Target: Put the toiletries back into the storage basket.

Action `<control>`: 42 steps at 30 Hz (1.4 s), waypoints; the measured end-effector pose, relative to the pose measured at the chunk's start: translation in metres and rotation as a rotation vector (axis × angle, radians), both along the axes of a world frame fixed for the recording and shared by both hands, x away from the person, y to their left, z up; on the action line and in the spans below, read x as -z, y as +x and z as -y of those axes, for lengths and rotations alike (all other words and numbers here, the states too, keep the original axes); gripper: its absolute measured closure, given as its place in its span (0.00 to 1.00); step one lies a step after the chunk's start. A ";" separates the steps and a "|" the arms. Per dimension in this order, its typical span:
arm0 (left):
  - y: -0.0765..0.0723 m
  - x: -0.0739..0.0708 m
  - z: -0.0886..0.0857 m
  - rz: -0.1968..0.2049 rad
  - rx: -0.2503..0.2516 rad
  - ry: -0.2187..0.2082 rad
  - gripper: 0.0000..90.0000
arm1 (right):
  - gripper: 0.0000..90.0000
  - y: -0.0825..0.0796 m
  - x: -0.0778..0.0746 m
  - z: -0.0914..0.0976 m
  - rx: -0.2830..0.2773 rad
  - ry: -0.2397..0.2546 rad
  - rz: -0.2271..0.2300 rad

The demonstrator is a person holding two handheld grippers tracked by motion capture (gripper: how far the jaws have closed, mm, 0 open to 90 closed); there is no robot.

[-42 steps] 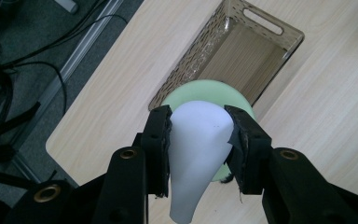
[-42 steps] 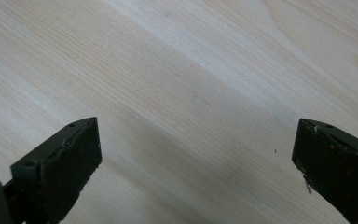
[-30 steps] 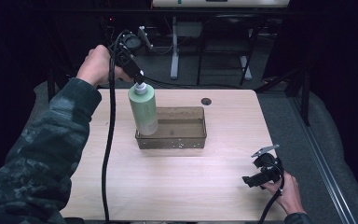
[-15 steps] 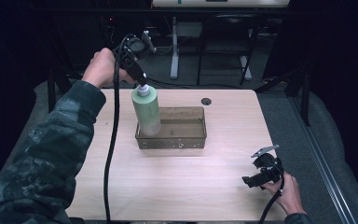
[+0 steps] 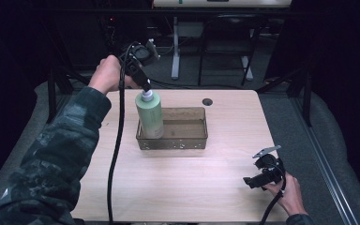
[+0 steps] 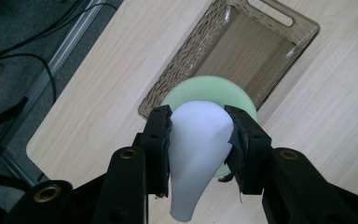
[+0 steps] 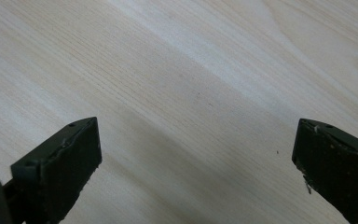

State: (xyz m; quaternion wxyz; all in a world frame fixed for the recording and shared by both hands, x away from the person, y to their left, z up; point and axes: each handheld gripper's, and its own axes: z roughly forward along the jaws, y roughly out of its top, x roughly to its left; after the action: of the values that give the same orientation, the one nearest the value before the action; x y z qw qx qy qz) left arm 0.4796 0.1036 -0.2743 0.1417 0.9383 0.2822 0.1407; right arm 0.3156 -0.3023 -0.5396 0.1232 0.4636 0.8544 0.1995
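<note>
The left gripper is clamped on the white cap of a pale green bottle. In the left gripper view both black jaws press flat against either side of that cap, with the bottle's green shoulder peeking out behind it. The bottle stands upright at the left end of a smoky translucent tray sitting around the middle of the light wood tabletop; from the high view its base looks to be inside the tray, though it's hard to tell if it's actually resting on the bottom or hanging just above it. The tray has a slot handle at its far end and looks otherwise empty.

The right gripper is down near the front right corner of the tabletop, well apart from the tray, held in the person's right hand. Its jaws are spread wide with nothing but bare wood grain between them. A small dark round thing sits near the back edge of the tabletop, behind the tray.
</note>
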 end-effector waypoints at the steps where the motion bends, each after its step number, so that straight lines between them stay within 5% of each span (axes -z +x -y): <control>1: 0.000 0.001 0.000 -0.003 -0.001 0.000 0.70 | 0.01 0.000 0.000 0.000 0.001 -0.001 0.001; 18: 0.003 0.026 -0.004 -0.036 -0.002 0.017 0.70 | 0.01 0.000 0.001 -0.002 -0.008 -0.005 0.000; 42: 0.001 0.041 -0.013 -0.073 -0.007 0.030 0.70 | 0.01 0.000 0.001 -0.002 -0.007 0.004 -0.004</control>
State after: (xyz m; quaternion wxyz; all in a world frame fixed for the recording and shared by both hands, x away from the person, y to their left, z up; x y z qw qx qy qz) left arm 0.4807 0.1165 -0.3149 0.1169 0.9438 0.2886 0.1111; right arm 0.3156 -0.3004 -0.5403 0.1199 0.4614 0.8559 0.2005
